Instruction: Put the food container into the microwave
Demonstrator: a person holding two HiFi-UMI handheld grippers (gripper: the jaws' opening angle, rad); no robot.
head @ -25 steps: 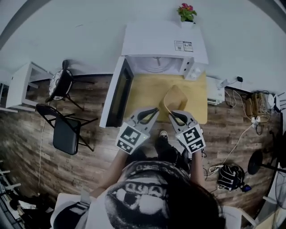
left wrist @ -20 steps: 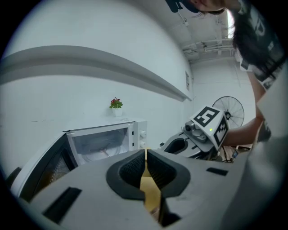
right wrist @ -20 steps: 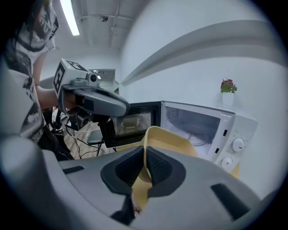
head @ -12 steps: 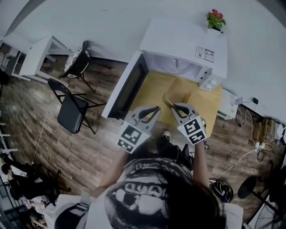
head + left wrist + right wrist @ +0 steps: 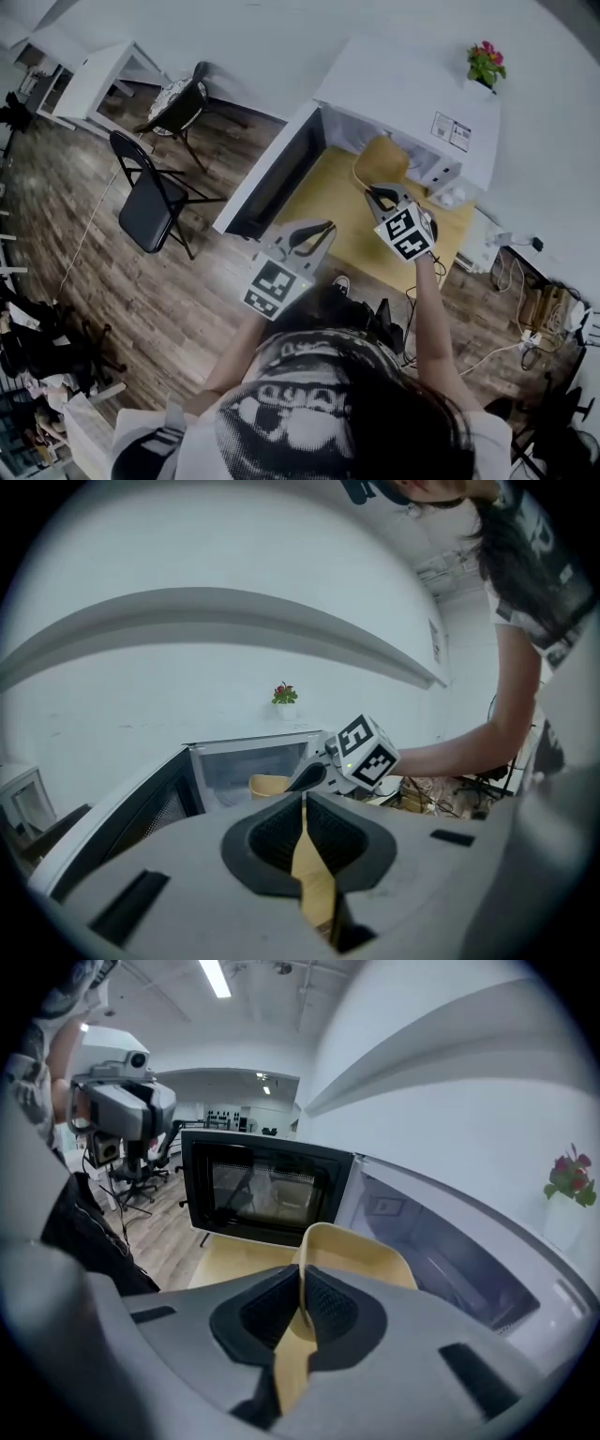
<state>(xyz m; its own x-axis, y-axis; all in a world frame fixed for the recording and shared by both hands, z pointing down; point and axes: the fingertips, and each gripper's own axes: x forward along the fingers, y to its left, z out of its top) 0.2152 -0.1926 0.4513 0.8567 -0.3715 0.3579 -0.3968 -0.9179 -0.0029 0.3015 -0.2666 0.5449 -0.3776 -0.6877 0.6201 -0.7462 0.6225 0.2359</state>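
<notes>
Even, cool indoor light through wide lenses.
We see a strip light [image 5: 215, 977] at the upper left of the right gripper view, and the room mirrored in the microwave door [image 5: 267, 1190] glass. Shadows are faint. All three views curve and darken at the corners. The head view looks dim and grey; the person's head [image 5: 328, 412] at its bottom is soft.

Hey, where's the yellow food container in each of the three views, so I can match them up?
Head view: the food container is upper right of centre, at the microwave opening, ahead of the right gripper.
Left gripper view: small, near centre, inside the open microwave.
Right gripper view: centre, rim pinched in the jaws.
Shared landmark: the potted plant on the microwave.
</notes>
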